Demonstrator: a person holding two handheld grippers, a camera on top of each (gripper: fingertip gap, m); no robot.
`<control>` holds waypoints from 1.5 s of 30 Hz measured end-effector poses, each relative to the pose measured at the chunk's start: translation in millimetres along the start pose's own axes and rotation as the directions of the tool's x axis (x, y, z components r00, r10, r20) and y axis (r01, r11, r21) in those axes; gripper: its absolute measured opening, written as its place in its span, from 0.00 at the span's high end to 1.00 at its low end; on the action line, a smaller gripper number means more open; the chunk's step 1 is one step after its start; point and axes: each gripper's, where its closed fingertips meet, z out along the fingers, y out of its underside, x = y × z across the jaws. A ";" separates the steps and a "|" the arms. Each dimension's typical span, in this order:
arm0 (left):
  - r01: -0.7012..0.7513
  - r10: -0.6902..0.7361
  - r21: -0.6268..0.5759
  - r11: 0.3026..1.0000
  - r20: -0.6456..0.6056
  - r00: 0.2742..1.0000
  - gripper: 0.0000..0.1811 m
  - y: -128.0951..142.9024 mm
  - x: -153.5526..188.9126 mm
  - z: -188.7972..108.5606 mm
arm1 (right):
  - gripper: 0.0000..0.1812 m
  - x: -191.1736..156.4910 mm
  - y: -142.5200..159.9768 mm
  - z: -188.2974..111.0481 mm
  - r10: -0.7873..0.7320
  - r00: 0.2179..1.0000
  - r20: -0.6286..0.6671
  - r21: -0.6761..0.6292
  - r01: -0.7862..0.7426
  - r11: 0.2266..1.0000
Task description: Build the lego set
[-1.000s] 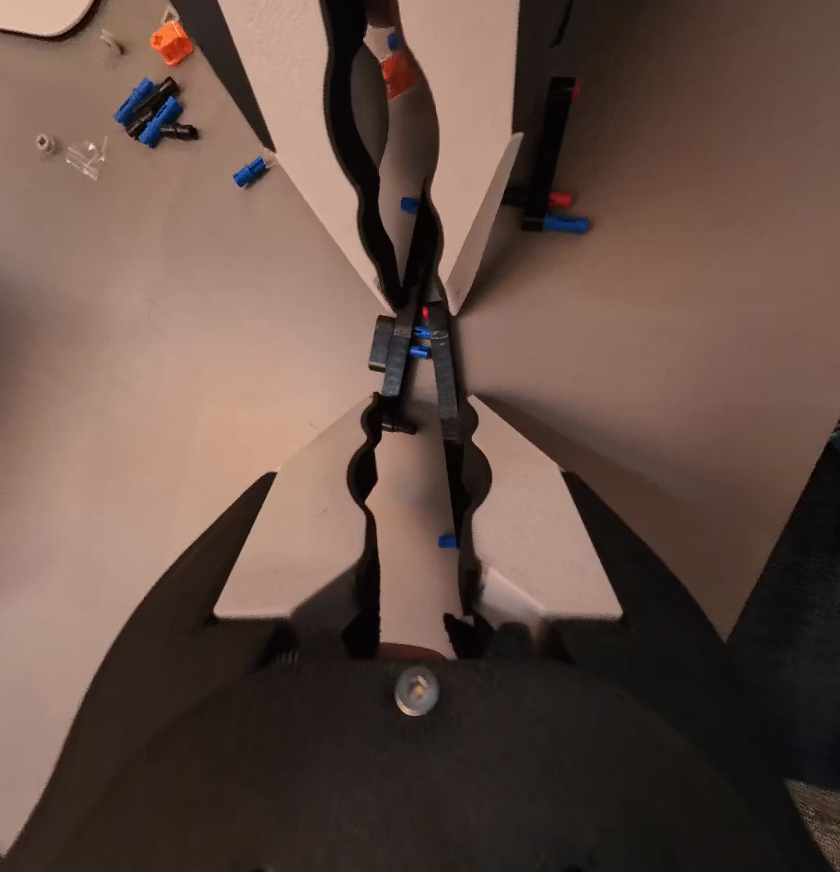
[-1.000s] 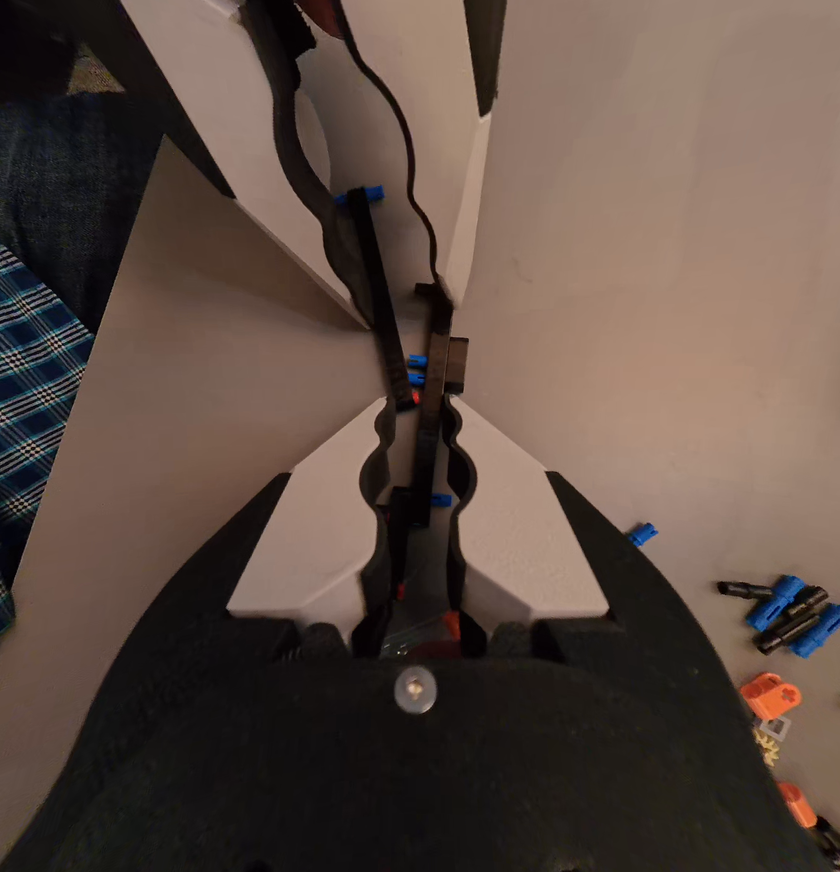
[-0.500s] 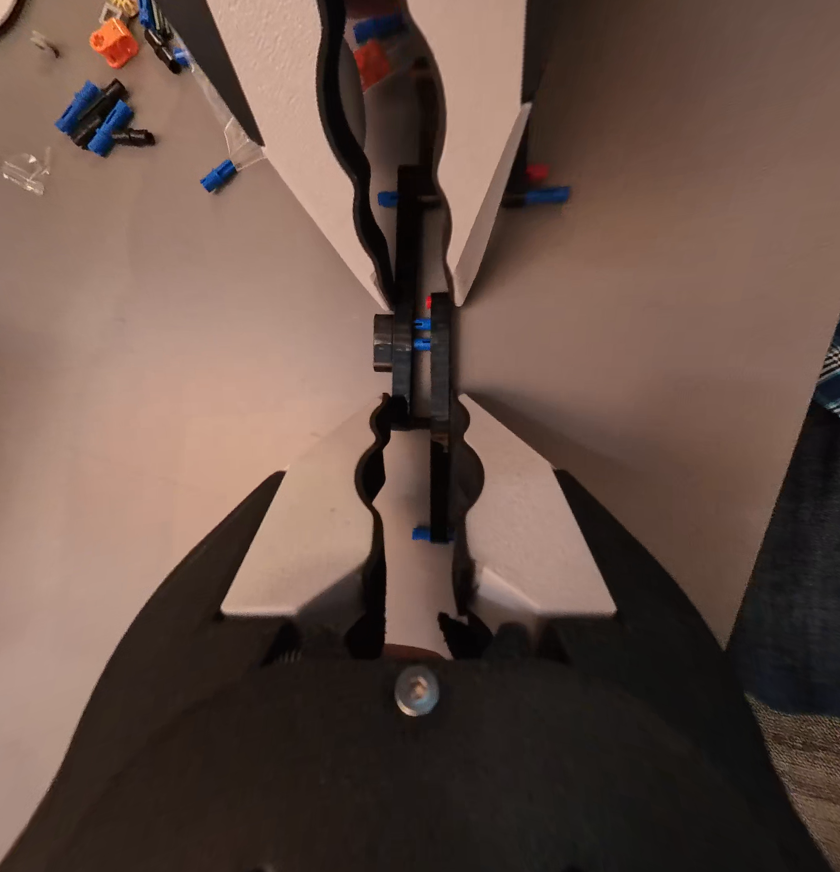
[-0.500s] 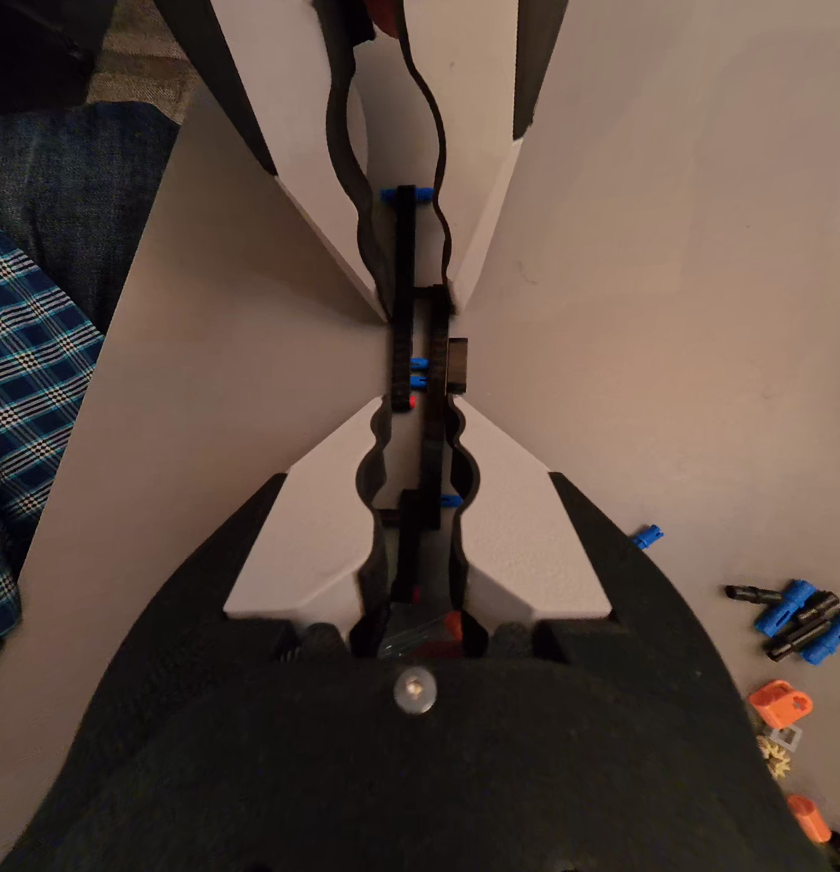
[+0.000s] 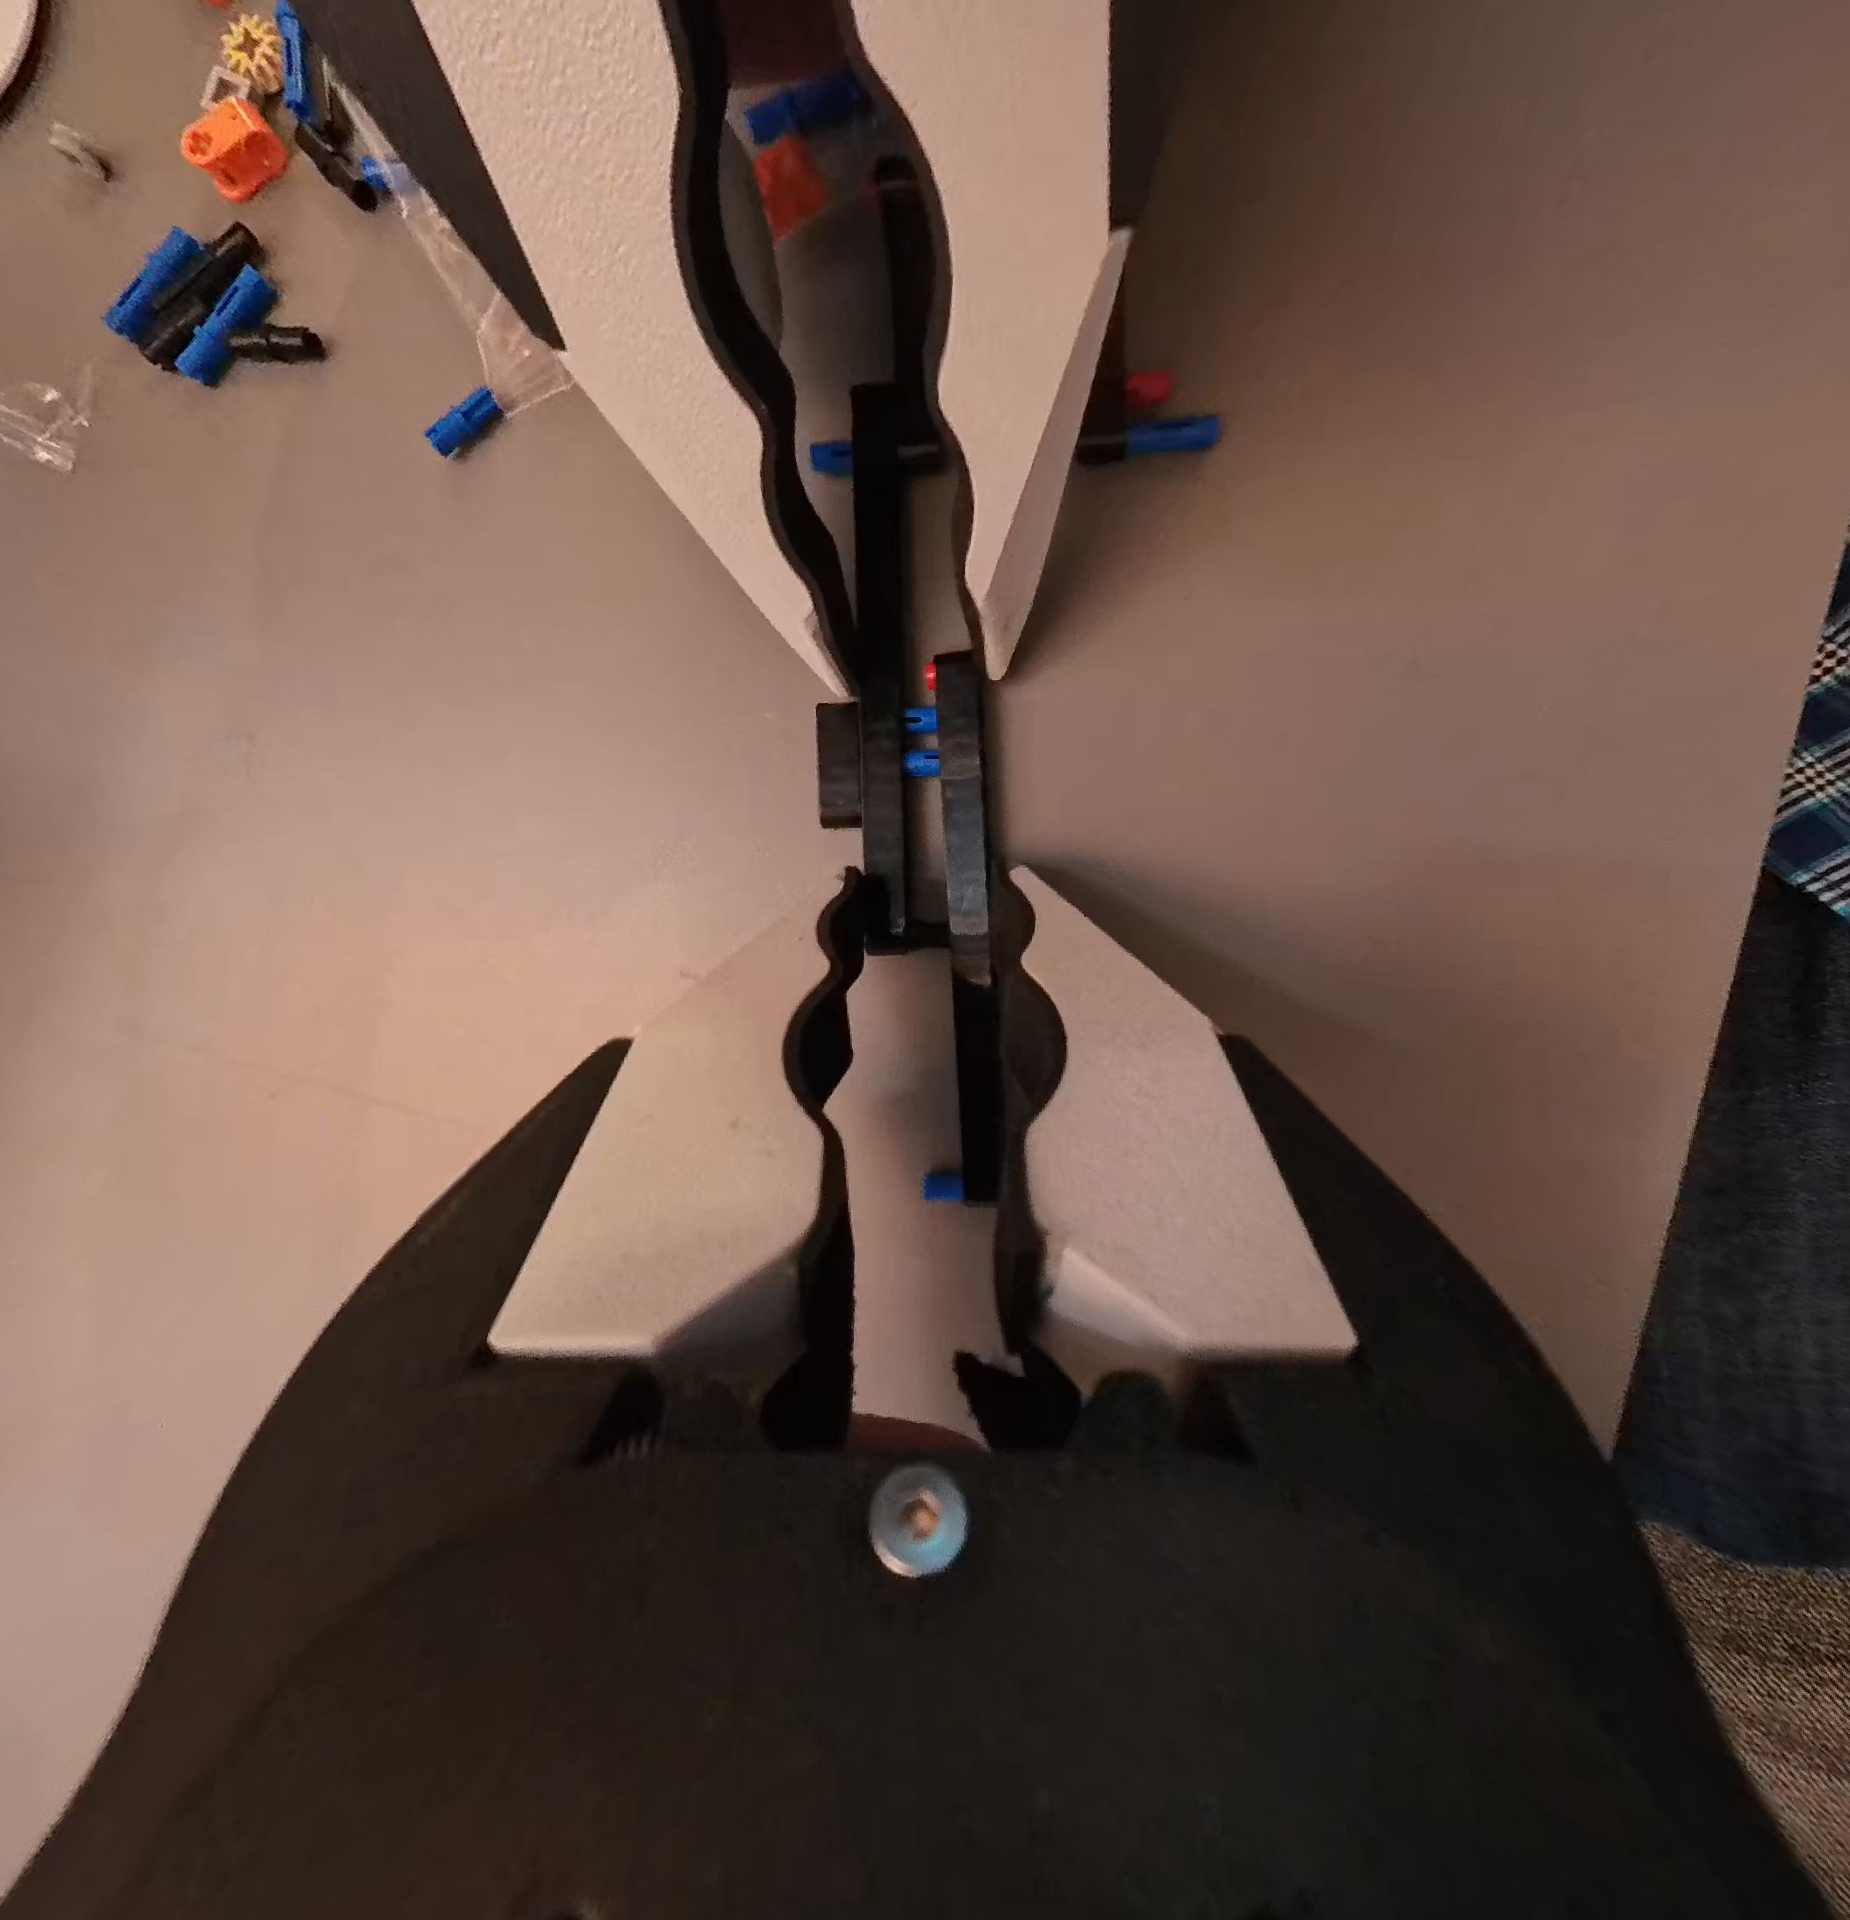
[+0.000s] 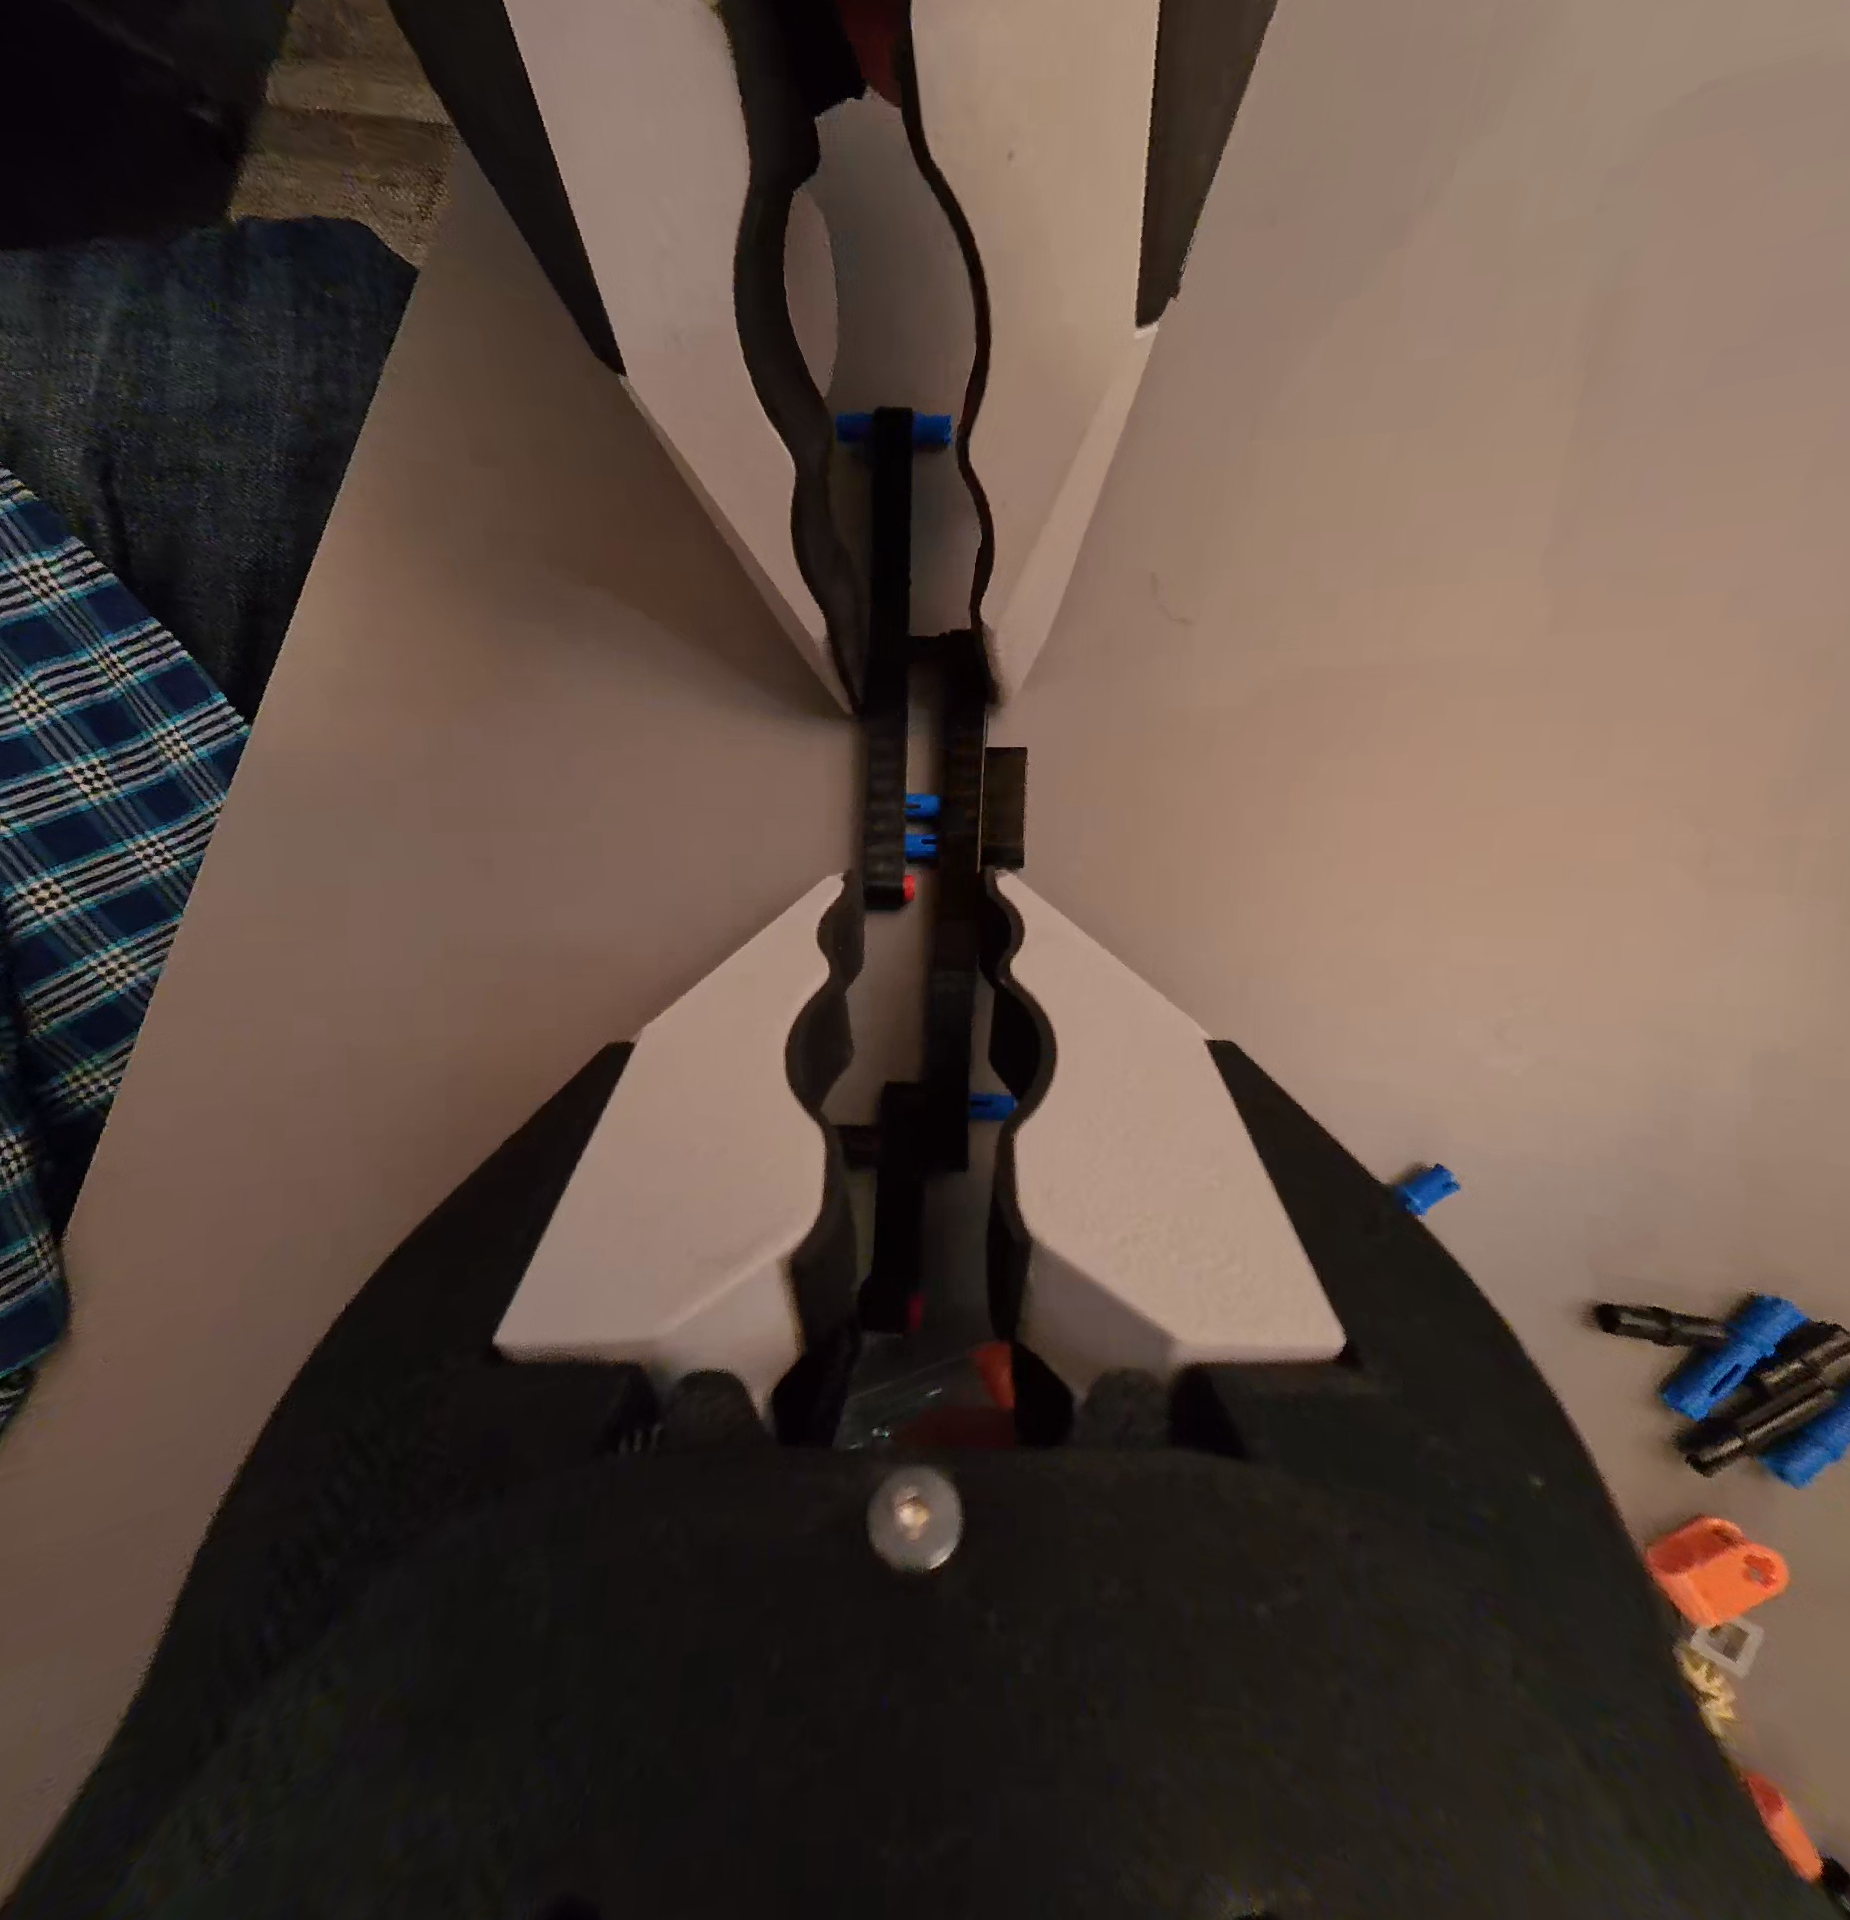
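My left gripper (image 5: 931,904) is shut on a long black beam (image 5: 968,862). My right gripper (image 6: 921,883) is shut on a second black beam (image 6: 952,966) with a short black block (image 6: 1004,805) on its outer side. The two grippers meet tip to tip above the table. The beams stand side by side and parallel, a narrow gap apart. Two blue pins (image 5: 919,717) bridge the gap, with a red pin end (image 5: 929,675) beside them. In the left wrist view the right gripper (image 5: 916,681) comes in from the top with its beam (image 5: 879,582).
Loose parts lie on the tan table (image 5: 381,831): blue and black pins (image 5: 204,312), an orange block (image 5: 230,156), a yellow gear (image 5: 248,47), a single blue pin (image 5: 464,421), clear pieces (image 5: 33,426). Another black beam with pins (image 5: 1149,436) lies behind. A person's plaid clothing (image 6: 69,727) is past the table edge. Less than 4 cm separates the two grippers' tips.
The two beams were crossed at an angle one second ago. Now they are straight and parallel, with both grippers lined up tip to tip.
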 end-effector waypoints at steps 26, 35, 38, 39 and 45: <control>0.005 -0.001 0.116 0.993 -0.031 1.000 0.88 -6.0 3.3 3.0 | 0.89 -2.5 -0.7 0.6 0.026 0.999 0.022 0.037 -0.027 0.999; -0.010 0.014 0.136 0.991 -0.029 0.999 0.88 -5.8 2.9 2.9 | 0.89 -2.2 -0.7 1.2 0.003 1.000 -0.017 0.013 -0.003 1.000; 0.002 0.000 0.155 0.988 -0.017 1.000 0.88 -6.0 3.5 2.8 | 0.89 -2.4 -0.4 1.3 -0.005 1.000 -0.029 0.026 0.006 1.000; 0.001 0.001 0.153 0.988 -0.012 1.000 0.88 -5.9 3.9 2.6 | 0.89 -2.4 -0.2 1.2 -0.001 1.000 -0.026 0.035 0.001 0.999; 0.097 -0.082 0.165 0.981 -0.092 0.992 0.81 -6.6 7.7 0.7 | 0.91 -1.0 0.3 1.3 0.003 1.000 -0.029 0.046 -0.001 0.999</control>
